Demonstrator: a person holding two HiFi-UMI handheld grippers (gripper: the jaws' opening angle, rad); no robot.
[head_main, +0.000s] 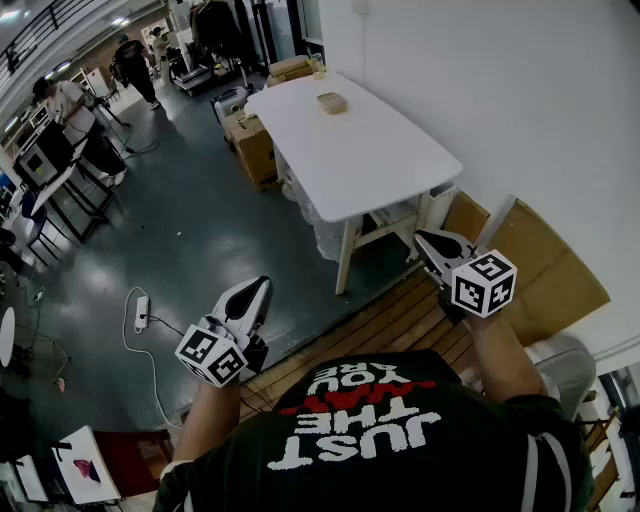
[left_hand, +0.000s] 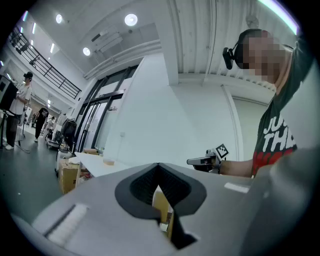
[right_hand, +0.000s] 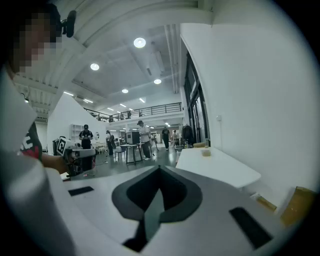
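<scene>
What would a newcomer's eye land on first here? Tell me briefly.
Two marker-cubed tools are held out in mid-air, both shut and empty: the left tongs over the dark floor, the right tongs beside a leg of the long white table. That table stands along the wall and bears one small tan block.

We stand in a big open lab hall: polished grey floor (head_main: 200, 230), a white bench (head_main: 360, 150) by the wall, cardboard boxes (head_main: 255, 145), people at workstations (head_main: 60, 130), a railed mezzanine (right_hand: 145, 110), and ceiling downlights (right_hand: 139, 43).
</scene>
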